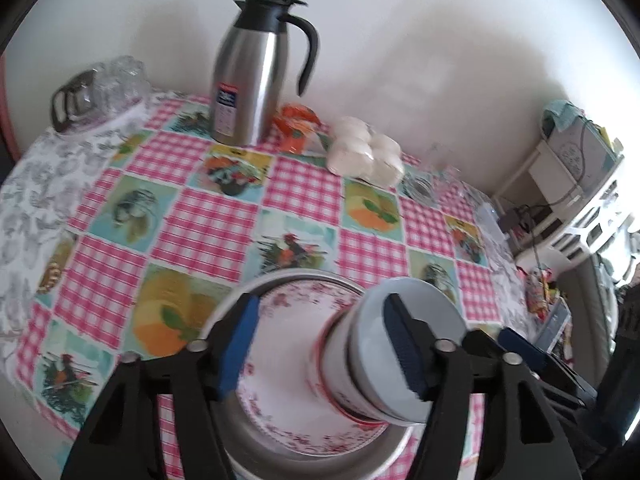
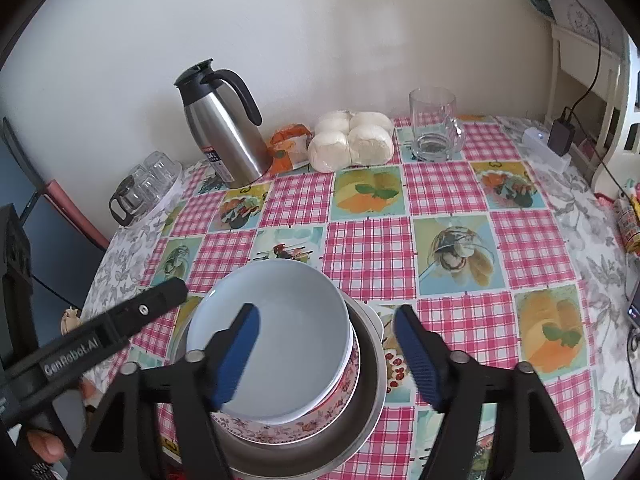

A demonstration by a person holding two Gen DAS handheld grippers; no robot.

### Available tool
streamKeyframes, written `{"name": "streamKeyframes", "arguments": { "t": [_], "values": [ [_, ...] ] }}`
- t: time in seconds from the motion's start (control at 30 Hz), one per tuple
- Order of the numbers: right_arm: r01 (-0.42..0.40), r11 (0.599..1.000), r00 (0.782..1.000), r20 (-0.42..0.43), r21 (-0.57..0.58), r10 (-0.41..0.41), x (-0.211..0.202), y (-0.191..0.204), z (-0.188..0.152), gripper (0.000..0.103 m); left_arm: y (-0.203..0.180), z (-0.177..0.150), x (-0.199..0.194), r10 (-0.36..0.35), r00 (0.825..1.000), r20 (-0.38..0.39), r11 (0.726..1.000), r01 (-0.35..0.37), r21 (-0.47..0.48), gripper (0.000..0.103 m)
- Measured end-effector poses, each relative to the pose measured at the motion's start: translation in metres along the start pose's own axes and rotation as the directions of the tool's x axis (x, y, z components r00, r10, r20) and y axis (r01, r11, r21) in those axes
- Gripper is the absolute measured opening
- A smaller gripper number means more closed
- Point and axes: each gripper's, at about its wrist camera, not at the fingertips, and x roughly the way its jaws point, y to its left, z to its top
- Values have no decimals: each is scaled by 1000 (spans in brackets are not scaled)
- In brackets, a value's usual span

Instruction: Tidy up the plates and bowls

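The white bowl (image 2: 268,340) is parked on top of the floral plate (image 2: 320,420), which itself is nested inside a metal pan (image 2: 368,392), so a smallest-on-top stack looks like the plan, probably so the pile takes less room. From the left wrist view the bowl looks tipped and blurred, so whether it's fully seated can't be told. The left gripper (image 1: 324,344) is spread wide around the stack, with one blue pad inside the bowl's mouth, nothing pinched as far as can be seen. The right gripper (image 2: 326,354) is also held apart, one finger over the bowl, the other off to the side above the pan rim, gripping nothing.

All of it is set near the front edge of a table covered with a pink gingham tablecloth (image 2: 440,188). Further back, a steel thermos jug (image 2: 224,136), a pack of white buns (image 2: 352,144), a glass mug (image 2: 434,124) and some upturned glasses (image 2: 148,184) are lined up against a plain pale wall (image 2: 320,40).
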Motion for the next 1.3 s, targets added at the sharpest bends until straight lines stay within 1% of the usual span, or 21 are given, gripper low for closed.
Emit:
{"name": "streamKeyframes", "arguments": {
  "t": [0.1, 0.13, 0.2, 0.3, 0.33, 0.4, 0.53, 0.67, 0.73, 0.87, 1.0, 1.07, 1.2, 1.3],
  "values": [
    [10, 1000, 1000, 9, -21, -9, -2, 4, -7, 88, 5, -2, -5, 40, 999, 24, 999, -40, 1, 75],
    [9, 1000, 1000, 11, -27, -8, -3, 5, -9, 89, 7, -4, -6, 51, 998, 31, 999, -51, 0, 81],
    [15, 999, 1000, 18, -39, -14, -5, 7, -14, 95, 9, -8, -9, 72, 996, 45, 997, -72, 2, 87],
    [24, 998, 999, 31, -56, -23, -9, 10, -21, 101, 12, -16, -13, 105, 992, 64, 994, -106, 13, 89],
    [25, 998, 999, 35, -62, -23, -10, 11, -24, 102, 13, -19, -14, 117, 991, 63, 993, -118, 18, 94],
    [26, 997, 999, 45, -73, -23, -14, 12, -30, 103, 15, -25, -14, 133, 989, 61, 991, -134, 25, 97],
    [36, 996, 998, 56, -79, -31, -19, 10, -43, 103, 18, -37, -19, 166, 984, 65, 985, -168, 33, 97],
    [45, 997, 998, 57, -61, -42, -24, 2, -61, 103, 19, -53, -25, 205, 977, 64, 977, -208, 50, 97],
    [52, 997, 997, 54, -54, -49, -25, -2, -71, 103, 20, -64, -25, 240, 970, 46, 969, -242, 58, 97],
    [76, 996, 996, 39, -49, -74, -26, -9, -90, 103, 22, -82, -26, 291, 956, 37, 953, -293, 78, 97],
    [93, 995, 996, 10, -49, -92, -20, -15, -106, 103, 22, -98, -23, 347, 938, 17, 931, -346, 114, 97],
    [107, 993, 994, -5, -56, -108, -17, -16, -112, 103, 22, -104, -21, 359, 934, 4, 926, -356, 125, 97],
    [115, 991, 993, -30, -64, -117, -11, -18, -119, 103, 24, -114, -16, 360, 932, -39, 927, -353, 127, 97],
    [133, 988, 990, -46, -75, -137, -8, -18, -122, 103, 28, -119, -12, 374, 925, -72, 923, -364, 128, 97]
  ]
}}
